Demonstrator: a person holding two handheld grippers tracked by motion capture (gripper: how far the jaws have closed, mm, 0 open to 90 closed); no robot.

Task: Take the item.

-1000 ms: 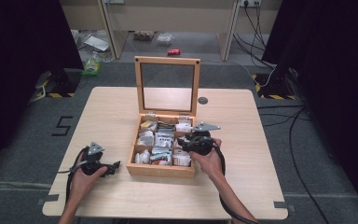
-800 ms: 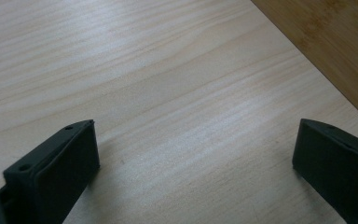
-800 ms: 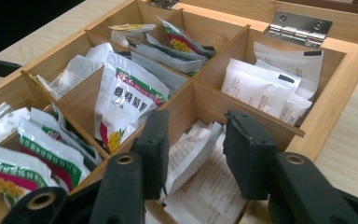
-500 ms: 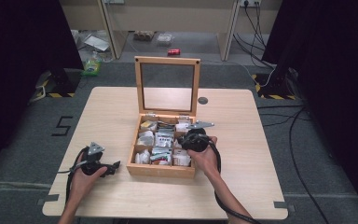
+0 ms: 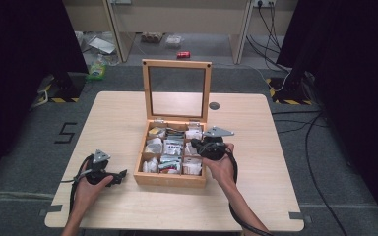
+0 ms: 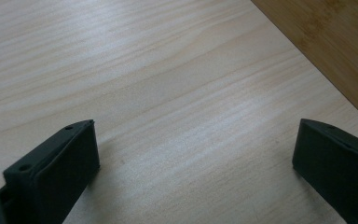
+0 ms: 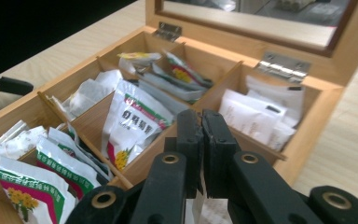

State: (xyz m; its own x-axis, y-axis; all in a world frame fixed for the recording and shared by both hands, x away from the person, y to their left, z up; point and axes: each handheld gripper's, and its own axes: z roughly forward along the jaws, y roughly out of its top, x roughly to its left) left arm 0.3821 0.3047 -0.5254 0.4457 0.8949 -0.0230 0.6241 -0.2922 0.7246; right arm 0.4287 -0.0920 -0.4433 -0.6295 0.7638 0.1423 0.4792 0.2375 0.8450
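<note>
Nearest the person, the left tool sits low on the bare wooden surface just left of the box, jaws spread wide with nothing but wood grain between them, and the box's side just peeks into the corner of the left gripper view. The right tool is over the box's right column of compartments, and its jaws have just been closing: now they're pressed together at the tips. There's a sliver of something white down between the jaws near the bottom of the right gripper view, but I can't tell what it is or whether it's actually pinched. Past the tips, a white packet lies in the right-hand compartment, and green-and-red sachets fill the middle ones. Farther back, the glass lid stands upright on its hinges.
</note>
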